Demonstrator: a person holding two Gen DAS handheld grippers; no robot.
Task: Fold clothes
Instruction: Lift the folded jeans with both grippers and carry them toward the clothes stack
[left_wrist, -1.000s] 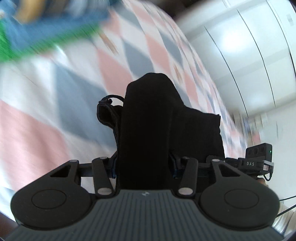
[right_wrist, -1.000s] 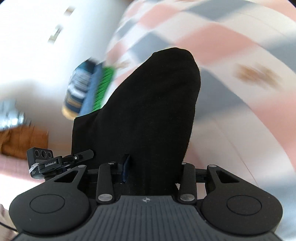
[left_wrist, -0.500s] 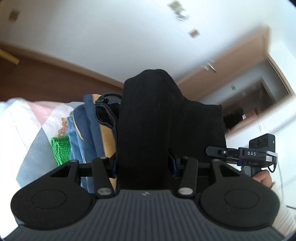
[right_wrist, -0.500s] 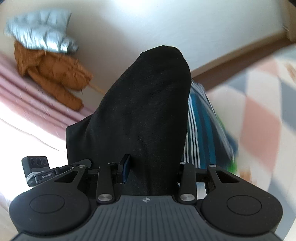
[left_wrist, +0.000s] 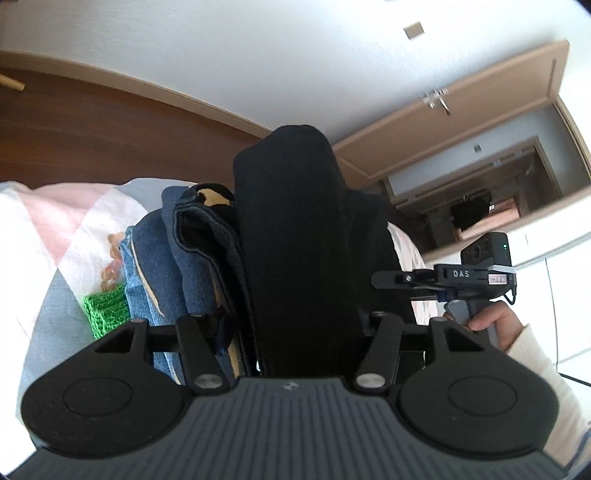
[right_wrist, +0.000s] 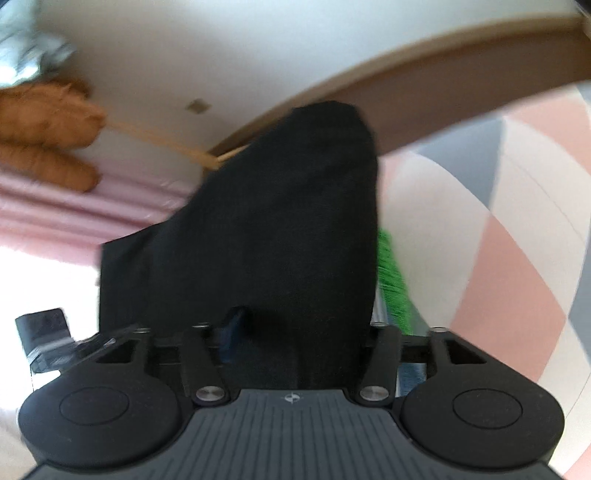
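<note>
Stack of folded clothes (left_wrist: 184, 258), denim uppermost, just left of the left tool (left_wrist: 295, 258); black garment (left_wrist: 295, 229) bunched between its opening jaws, likewise between the opening jaws of the right tool (right_wrist: 291, 240). Step judged: releasing the folded garment beside the stack on the quilted bed (right_wrist: 498, 221). Next: withdraw both tools without dragging cloth.
</note>
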